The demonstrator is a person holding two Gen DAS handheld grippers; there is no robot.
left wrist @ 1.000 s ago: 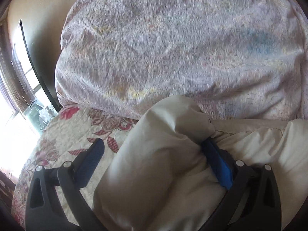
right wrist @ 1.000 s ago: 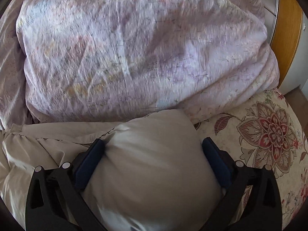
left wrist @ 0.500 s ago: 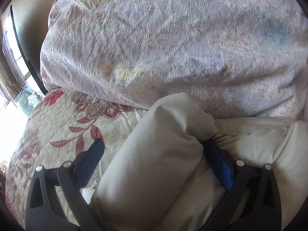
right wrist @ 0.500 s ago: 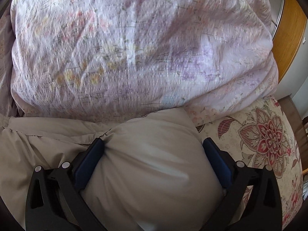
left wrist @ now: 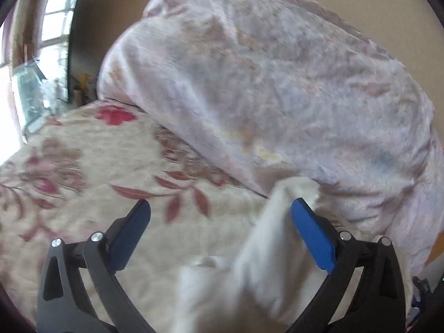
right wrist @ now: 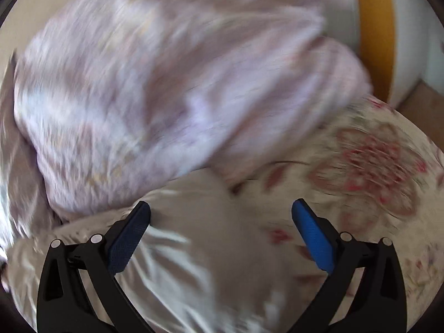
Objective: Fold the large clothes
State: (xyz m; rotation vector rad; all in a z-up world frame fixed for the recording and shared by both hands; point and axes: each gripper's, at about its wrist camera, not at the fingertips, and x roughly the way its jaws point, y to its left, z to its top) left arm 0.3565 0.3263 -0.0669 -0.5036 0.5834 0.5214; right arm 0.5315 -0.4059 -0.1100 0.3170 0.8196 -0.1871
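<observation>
A cream-beige garment (left wrist: 266, 252) lies bunched on a floral bedspread (left wrist: 83, 172), against a big lilac quilt (left wrist: 277, 83). My left gripper (left wrist: 220, 213) is open, its jaws wide apart; the garment's edge lies by the right finger (left wrist: 310, 230), not pinched. In the right wrist view the garment (right wrist: 194, 244) lies between and below the open jaws of my right gripper (right wrist: 220, 213), nearer the left finger (right wrist: 127, 236). This view is motion-blurred.
The lilac quilt (right wrist: 166, 83) fills the far side of the bed. A window and dark frame (left wrist: 55, 41) stand at far left. A wooden frame and white cabinet (right wrist: 383, 33) stand at far right. Floral bedspread (right wrist: 374, 166) shows on the right.
Both grippers have pulled back and swung outward from the garment bundle. The cloth that filled the jaws now lies lower and to one side, with more bedspread showing.
</observation>
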